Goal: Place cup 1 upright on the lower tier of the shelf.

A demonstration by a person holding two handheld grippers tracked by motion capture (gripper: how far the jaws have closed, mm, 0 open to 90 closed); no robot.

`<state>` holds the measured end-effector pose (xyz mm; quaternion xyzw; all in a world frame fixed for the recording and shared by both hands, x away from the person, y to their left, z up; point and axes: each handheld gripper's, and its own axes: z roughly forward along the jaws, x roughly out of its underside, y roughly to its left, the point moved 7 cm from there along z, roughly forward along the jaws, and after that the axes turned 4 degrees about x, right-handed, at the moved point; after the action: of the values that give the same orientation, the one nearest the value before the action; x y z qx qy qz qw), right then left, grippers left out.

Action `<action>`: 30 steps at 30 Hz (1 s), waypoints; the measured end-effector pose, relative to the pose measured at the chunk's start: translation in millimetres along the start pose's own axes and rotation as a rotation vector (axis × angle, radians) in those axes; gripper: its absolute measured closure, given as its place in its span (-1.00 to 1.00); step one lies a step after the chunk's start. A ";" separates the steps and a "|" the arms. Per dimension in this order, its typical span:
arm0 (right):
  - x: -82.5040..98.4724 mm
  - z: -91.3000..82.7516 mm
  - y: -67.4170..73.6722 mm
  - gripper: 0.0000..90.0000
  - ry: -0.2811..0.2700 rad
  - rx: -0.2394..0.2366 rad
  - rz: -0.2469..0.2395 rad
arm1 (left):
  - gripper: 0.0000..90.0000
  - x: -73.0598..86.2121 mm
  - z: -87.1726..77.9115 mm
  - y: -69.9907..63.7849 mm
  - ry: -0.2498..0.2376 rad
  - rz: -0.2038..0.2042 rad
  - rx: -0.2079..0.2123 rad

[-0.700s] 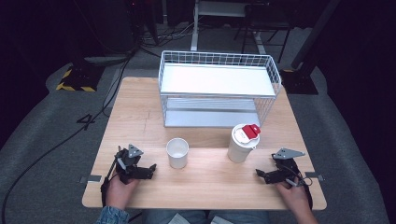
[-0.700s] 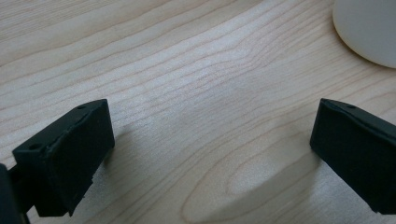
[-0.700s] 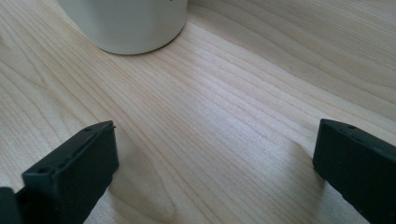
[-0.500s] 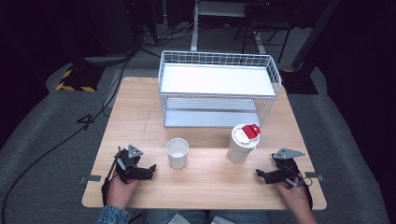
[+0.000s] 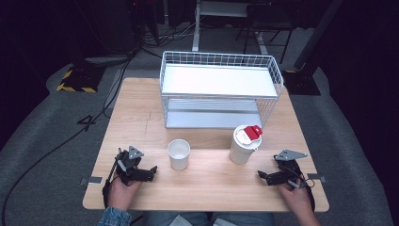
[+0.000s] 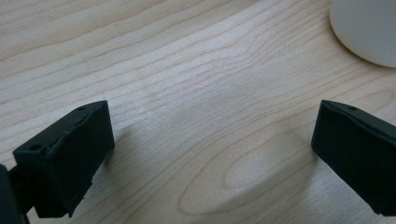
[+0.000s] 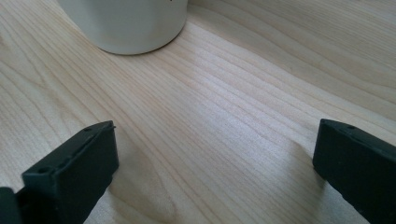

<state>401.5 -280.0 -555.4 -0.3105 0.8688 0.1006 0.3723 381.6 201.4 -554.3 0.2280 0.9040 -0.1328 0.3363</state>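
A small white open cup (image 5: 179,154) stands near the middle of the wooden table (image 5: 211,186). To its right stands a taller white cup (image 5: 243,144) with a lid and a red tab on top. My left gripper (image 5: 149,172) rests on the table left of the small cup, jaws wide open and empty; that cup's base (image 6: 366,28) shows at the top right of the left gripper view. My right gripper (image 5: 263,177) lies at the right front, open and empty, with the lidded cup's base (image 7: 128,23) just ahead in the right gripper view.
A white wire rack (image 5: 219,87) with two shelves stands at the back of the table. Cables (image 5: 70,136) run over the grey floor on the left. The table's front edge is close to both hands.
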 end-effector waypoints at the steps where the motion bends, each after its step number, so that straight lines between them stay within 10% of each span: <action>1: 0.0 0.0 0.0 -0.99 0.000 0.000 0.000 | -1.00 -1.9 -3.3 0.1 -0.017 0.003 0.002; 30: 0.0 0.0 0.0 -0.99 0.000 0.000 0.000 | -1.00 -30.9 -29.7 -40.9 -0.303 0.039 0.128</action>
<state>401.5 -280.0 -555.4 -0.3104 0.8689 0.1006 0.3723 365.5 168.0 -508.2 0.2440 0.8279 -0.2164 0.4563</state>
